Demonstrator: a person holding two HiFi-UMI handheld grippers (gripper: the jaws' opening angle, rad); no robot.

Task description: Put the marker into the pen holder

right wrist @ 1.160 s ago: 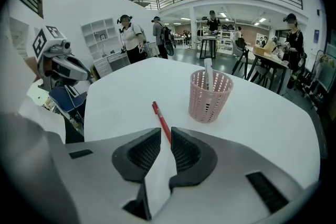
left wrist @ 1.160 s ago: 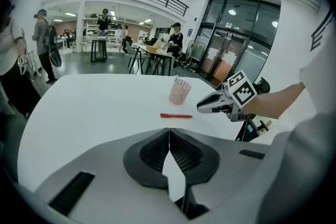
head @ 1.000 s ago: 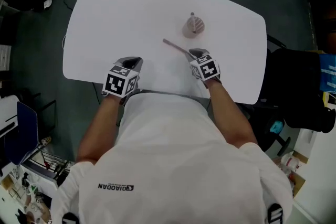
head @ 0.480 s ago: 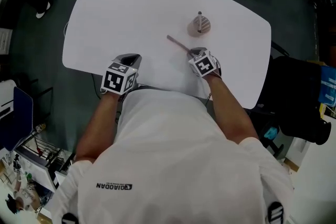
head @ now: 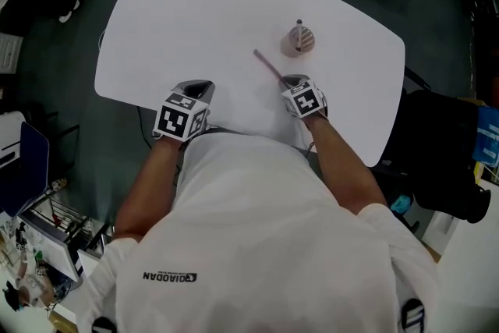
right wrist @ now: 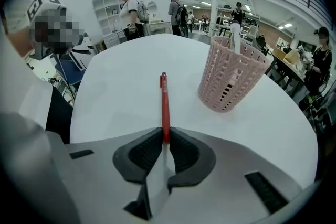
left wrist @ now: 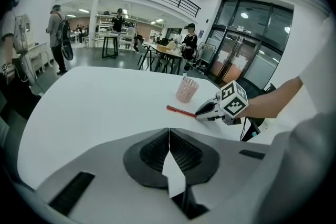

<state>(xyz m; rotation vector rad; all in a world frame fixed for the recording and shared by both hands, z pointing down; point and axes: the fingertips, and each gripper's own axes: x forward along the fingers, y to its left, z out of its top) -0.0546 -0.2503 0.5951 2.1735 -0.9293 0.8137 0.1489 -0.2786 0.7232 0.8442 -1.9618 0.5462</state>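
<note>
Nearest the person, at the front edge of the white bench (head: 195, 12), the left claw (head: 196, 90) sits just inside the rim; the left gripper view shows its jaws clenched together with nothing between them. To its right, and also just in from the front edge, the right claw (head: 290, 79) points steeply down at the bench top. Its jaws have just been closing, and the right gripper view shows them grasping the near end of the red marker (right wrist: 165, 107), with the pads against its sides. The marker appears to lie flat on the bench, running away from the claw towards the far left, with bare surface on both sides of it. The two claws are well apart, with only open bench top between them. Beyond the marker's far tip and a little to the right stands the pink perforated pen holder (head: 299, 40), upright, near the marker but not touching it. A white pen-like item (right wrist: 235, 34) stands inside it. The holder stands well inside the far and right edges of the bench. Left of the marker and the holder, the bench top is one wide bare stretch out to its rounded corners. Past the right edge stands a dark chair (head: 437, 136), close to the rim, and dark floor (head: 62, 74) surrounds the other sides.
</note>
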